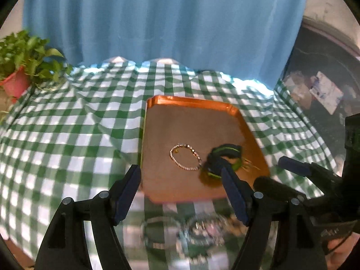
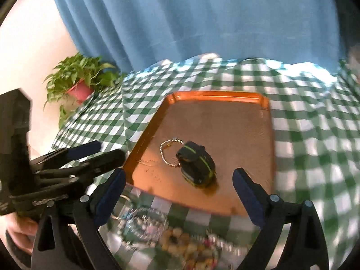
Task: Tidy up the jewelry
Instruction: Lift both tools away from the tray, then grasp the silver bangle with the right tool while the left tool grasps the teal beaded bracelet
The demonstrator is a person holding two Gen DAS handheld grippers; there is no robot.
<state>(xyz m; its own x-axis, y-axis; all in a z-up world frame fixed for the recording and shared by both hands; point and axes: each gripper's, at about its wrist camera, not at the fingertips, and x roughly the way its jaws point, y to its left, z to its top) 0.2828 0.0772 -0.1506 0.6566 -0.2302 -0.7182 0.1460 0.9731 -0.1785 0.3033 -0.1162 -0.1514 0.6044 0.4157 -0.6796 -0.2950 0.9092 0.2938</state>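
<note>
We hold both grippers above the near edge of an orange tray [image 1: 247,121] that lies on a green-and-white checked tablecloth [image 1: 67,121]. Our left gripper [image 1: 182,193] has its jaws apart with nothing between the blue pads, and our right gripper [image 2: 180,193] likewise stands wide apart and empty. In the left wrist view the right gripper shows at the right edge, and in the right wrist view the left gripper shows at the left edge with a hand [image 2: 18,227] beneath it. On the tray lies a gold chain bracelet [image 1: 184,157] in a loose loop, and just beside it, touching or overlapping one end of the chain, sits a black watch with a green stripe [image 2: 198,164], curled on its band. A thin gold piece [image 1: 247,164] lies by the watch in the left wrist view, too small for us to tell what it is. On the cloth just in front of the tray, below our fingers, more jewelry [image 2: 180,236] lies in a heap of beads and chains, blurred. A potted plant [image 2: 78,81] in a pink pot stands at the far left corner of the table, and a blue curtain [image 1: 168,18] hangs behind.
</note>
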